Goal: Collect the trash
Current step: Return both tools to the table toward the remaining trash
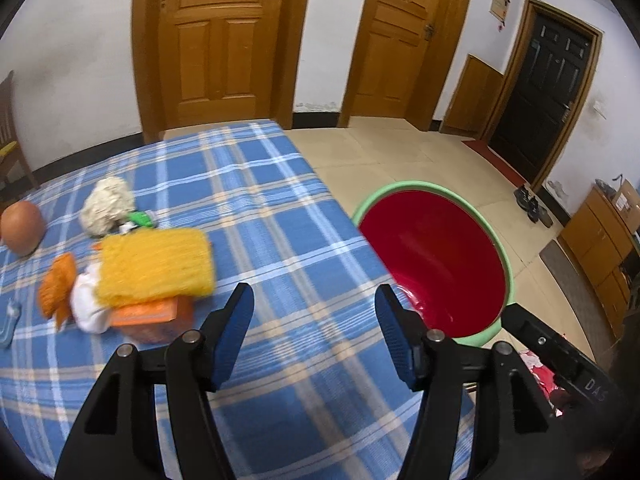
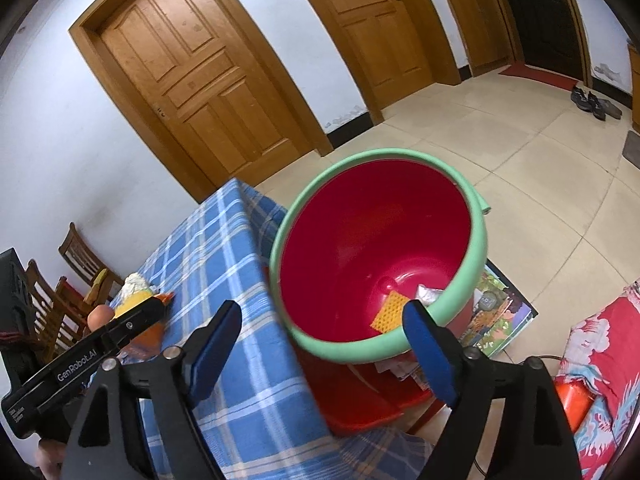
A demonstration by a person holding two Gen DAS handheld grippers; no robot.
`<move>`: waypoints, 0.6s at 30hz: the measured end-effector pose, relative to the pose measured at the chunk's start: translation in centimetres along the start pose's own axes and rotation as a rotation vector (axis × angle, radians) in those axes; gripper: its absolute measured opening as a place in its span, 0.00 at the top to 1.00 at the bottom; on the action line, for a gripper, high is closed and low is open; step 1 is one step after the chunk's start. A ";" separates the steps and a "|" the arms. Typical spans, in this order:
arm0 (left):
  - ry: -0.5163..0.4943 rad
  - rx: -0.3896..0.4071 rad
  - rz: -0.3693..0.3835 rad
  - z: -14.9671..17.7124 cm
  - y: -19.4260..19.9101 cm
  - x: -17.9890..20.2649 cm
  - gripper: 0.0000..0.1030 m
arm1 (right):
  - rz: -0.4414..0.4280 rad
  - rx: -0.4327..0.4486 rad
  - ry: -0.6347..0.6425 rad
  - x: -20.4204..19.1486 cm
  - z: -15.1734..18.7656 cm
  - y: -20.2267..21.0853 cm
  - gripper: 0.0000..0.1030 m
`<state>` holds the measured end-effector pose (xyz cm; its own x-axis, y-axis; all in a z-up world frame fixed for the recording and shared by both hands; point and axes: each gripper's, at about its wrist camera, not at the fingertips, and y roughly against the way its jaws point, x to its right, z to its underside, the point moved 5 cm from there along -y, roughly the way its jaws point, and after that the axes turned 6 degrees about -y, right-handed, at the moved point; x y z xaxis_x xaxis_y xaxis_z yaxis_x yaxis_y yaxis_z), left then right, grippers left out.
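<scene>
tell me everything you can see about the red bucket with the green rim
The bucket is a round, glossy, plastic-looking bin, red inside and out, with a thick mint-green rim. It stands upright and open beside the edge of the table covered in blue plaid cloth, seemingly raised on something red rather than on the floor. At its bottom lie a yellow-orange mesh piece and a crumpled silvery wrapper. Both the left gripper and right gripper are open and apart from it.
</scene>
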<state>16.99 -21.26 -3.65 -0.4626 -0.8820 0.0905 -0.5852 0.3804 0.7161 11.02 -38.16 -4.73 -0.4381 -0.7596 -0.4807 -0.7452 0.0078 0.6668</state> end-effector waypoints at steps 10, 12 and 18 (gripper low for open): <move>0.074 0.023 -0.066 1.5 2.9 -4.3 0.38 | -0.027 -0.014 0.052 -3.2 1.6 0.8 0.15; 0.094 0.032 -0.081 1.7 3.5 -5.4 0.37 | -0.033 -0.022 0.067 -3.9 2.0 0.8 0.15; 0.149 0.046 -0.127 2.8 5.1 -8.7 0.37 | -0.041 -0.039 0.100 -5.6 3.0 0.6 0.10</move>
<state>16.19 -10.89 -2.70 -0.2814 -0.9539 0.1047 -0.6644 0.2724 0.6960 11.53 -31.98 -3.38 -0.3534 -0.8200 -0.4503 -0.7405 -0.0490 0.6703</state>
